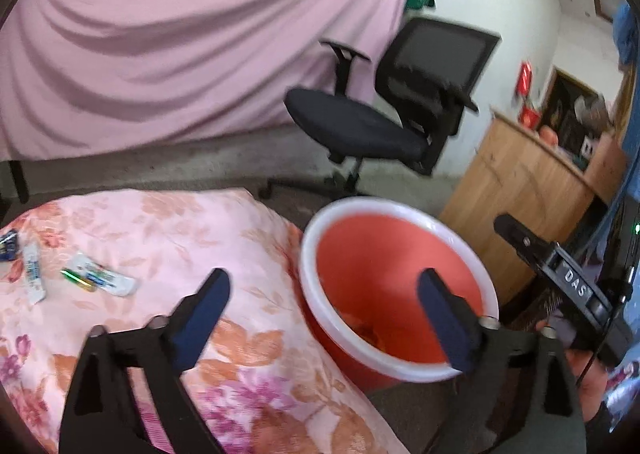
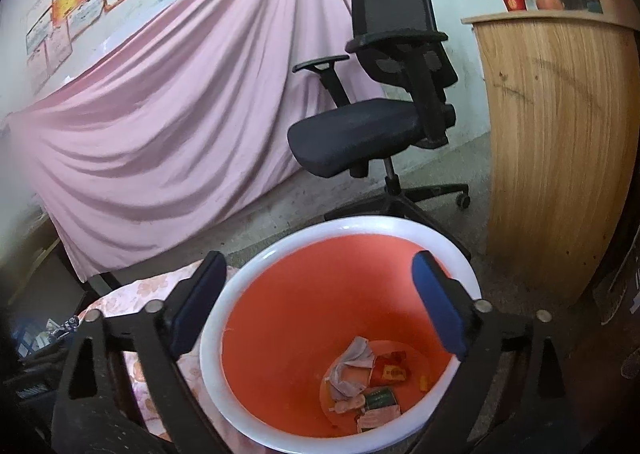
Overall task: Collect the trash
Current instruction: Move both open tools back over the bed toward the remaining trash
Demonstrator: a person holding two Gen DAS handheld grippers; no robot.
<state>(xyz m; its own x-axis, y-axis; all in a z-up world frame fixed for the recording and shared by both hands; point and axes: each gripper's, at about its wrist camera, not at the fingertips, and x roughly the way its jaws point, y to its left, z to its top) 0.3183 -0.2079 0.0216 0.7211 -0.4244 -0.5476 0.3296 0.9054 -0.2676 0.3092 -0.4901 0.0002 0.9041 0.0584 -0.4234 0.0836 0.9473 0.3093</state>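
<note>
Jaws of right gripper (image 2: 320,302) and left gripper (image 1: 324,318) spread empty above bin (image 2: 280,254) rim

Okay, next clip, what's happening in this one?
A person is clearing trash off a floral tablecloth into an orange bin beside it. The right claw hangs open and empty above the bin, where crumpled wrappers already lie at the bottom. The left claw is also open and empty, over the table edge. A few wrappers remain on the cloth.
</note>
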